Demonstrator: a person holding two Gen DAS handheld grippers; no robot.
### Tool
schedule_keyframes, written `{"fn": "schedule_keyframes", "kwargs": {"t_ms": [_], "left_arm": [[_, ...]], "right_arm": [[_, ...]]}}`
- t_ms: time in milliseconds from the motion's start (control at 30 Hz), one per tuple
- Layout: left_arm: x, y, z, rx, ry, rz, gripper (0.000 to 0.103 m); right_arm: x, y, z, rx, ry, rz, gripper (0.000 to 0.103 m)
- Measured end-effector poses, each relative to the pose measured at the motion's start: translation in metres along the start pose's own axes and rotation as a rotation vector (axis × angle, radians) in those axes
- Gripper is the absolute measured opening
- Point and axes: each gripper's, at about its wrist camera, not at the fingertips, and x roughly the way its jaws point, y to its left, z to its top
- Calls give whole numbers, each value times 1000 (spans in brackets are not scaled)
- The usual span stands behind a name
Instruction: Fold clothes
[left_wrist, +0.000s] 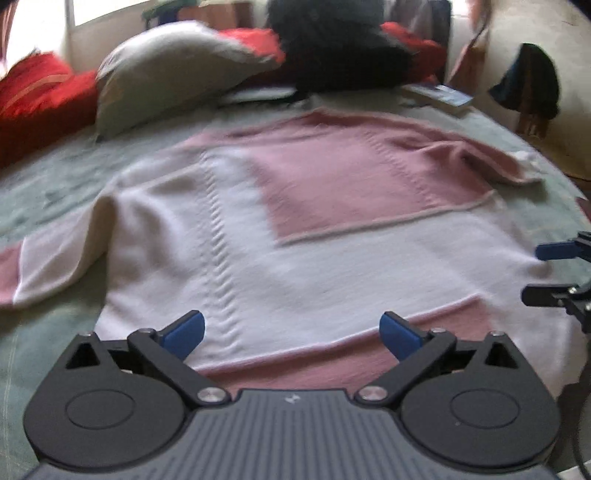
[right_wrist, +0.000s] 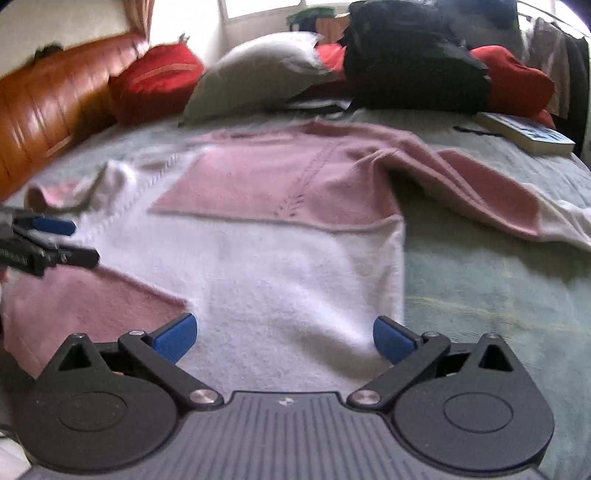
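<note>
Sweater (left_wrist: 332, 229) in pink and white lies flat on the bed (right_wrist: 480, 288); left gripper (left_wrist: 291, 332) and right gripper (right_wrist: 284, 334) both spread wide, holding nothing.

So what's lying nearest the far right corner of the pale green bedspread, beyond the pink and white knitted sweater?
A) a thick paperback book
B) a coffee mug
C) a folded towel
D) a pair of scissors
A: in the right wrist view a thick paperback book lies flat on the pale green bedspread, past the outstretched sleeve of the pink and white knitted sweater.
</note>
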Motion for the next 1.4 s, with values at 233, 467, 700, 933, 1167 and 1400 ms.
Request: {"fn": "schedule_keyframes", "kwargs": {"t_ms": [233, 467, 700, 933, 1167, 1400], "left_arm": [[-7, -59, 8, 132, -58, -89, 101], [8, -103, 10, 190, -38, -142, 101], [32, -131, 10, 222, 18, -162, 101], [47, -136, 14, 236, 49, -133, 101], [54, -138, 17, 233, 58, -143, 101], [57, -138, 17, 224, 59, -150, 102]], "right_arm": [[-36, -86, 2, 229, -103, -58, 103], [-45, -196, 3, 447, -173, -85, 103], [-11, -308, 11, 715, -238, -3, 103], [25, -361, 30, 793, -271, 114, 103], [40, -384, 41, 890, -296, 180, 103], [50, -407, 31, 960, -311, 155, 54]]}}
